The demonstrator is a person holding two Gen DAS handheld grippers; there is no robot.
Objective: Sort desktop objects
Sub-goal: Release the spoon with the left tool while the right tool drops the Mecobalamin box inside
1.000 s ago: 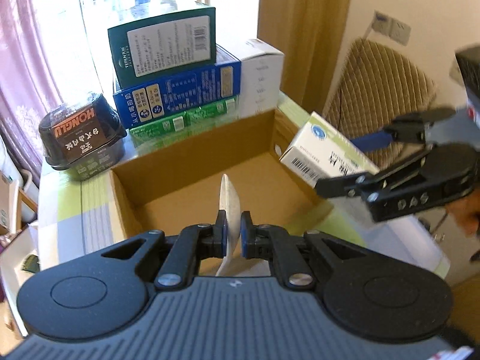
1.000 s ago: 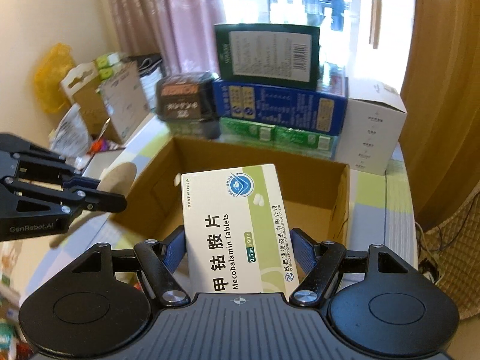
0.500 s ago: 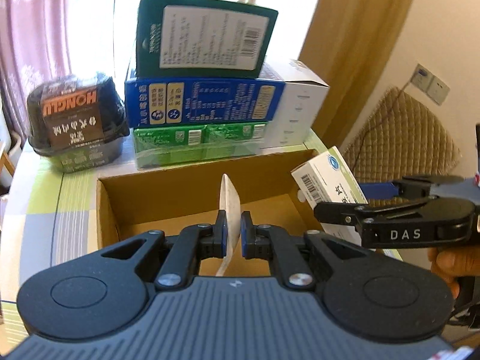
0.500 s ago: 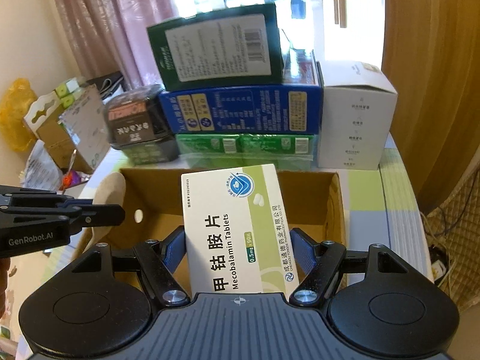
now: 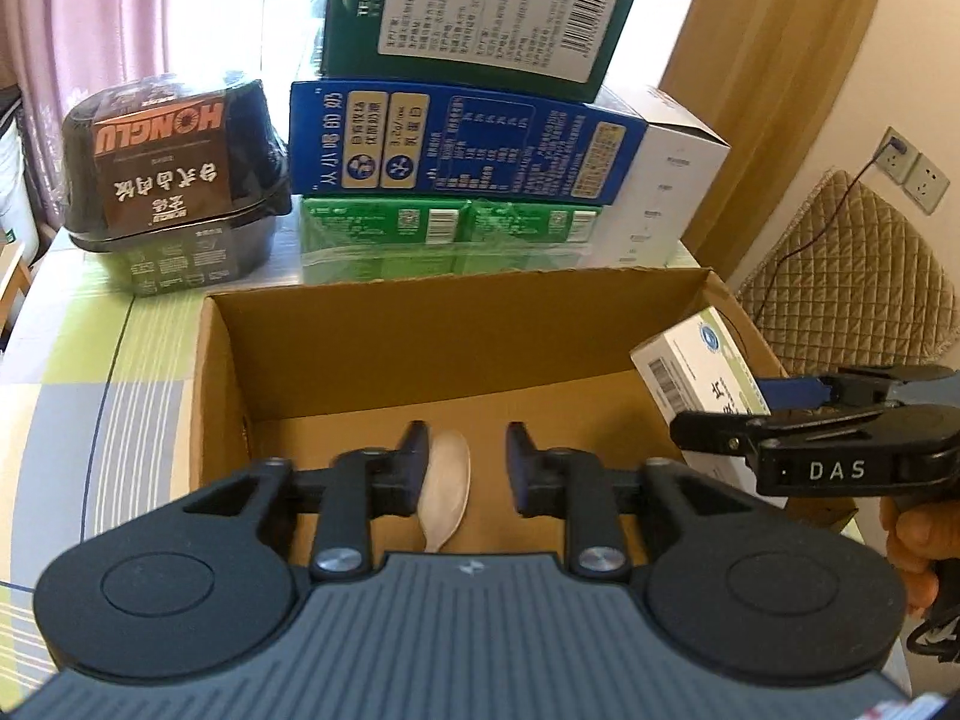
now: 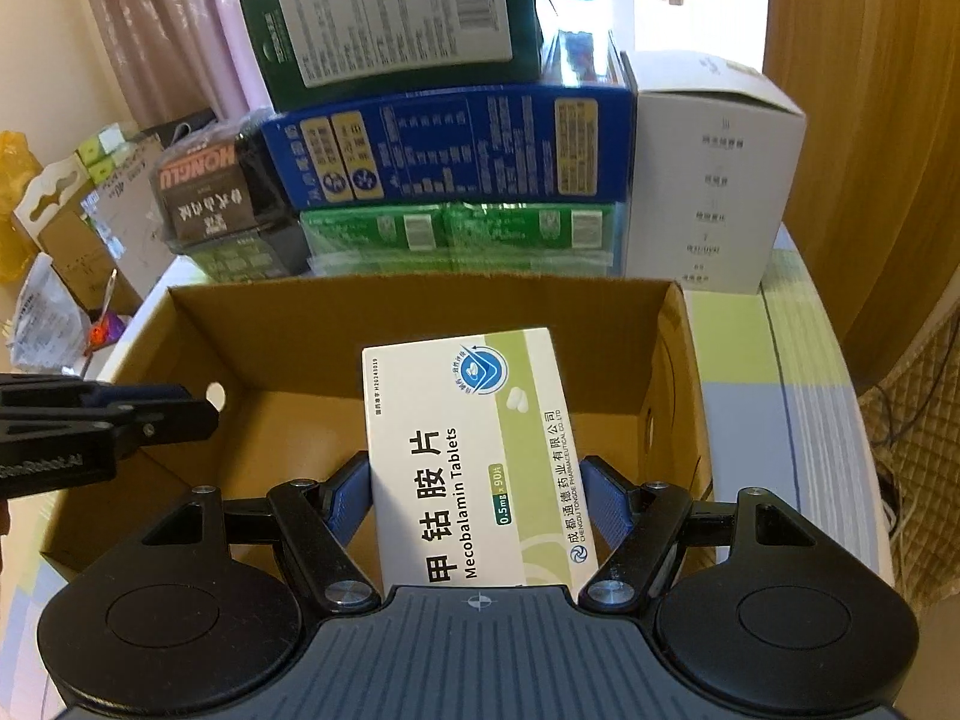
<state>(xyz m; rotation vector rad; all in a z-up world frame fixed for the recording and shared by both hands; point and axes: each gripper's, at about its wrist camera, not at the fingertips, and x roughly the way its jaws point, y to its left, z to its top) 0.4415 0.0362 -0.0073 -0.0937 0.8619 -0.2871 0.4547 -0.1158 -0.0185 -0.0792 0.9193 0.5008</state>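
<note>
1. The left gripper [image 5: 467, 459], which was clamping the pale spoon [image 5: 445, 487] half a second ago, is now standing with its jaws apart; the spoon is sitting between them over the cardboard box [image 5: 456, 333].
2. The spoon's handle is hiding behind the gripper body; whether it is touching the left pad is unclear.
3. The right gripper [image 6: 474, 495] is gripping the "Mecobalamin Tablets" carton [image 6: 474, 450] above the box; behind, a black tub [image 5: 171, 177] is reading "HONGLU".
</note>
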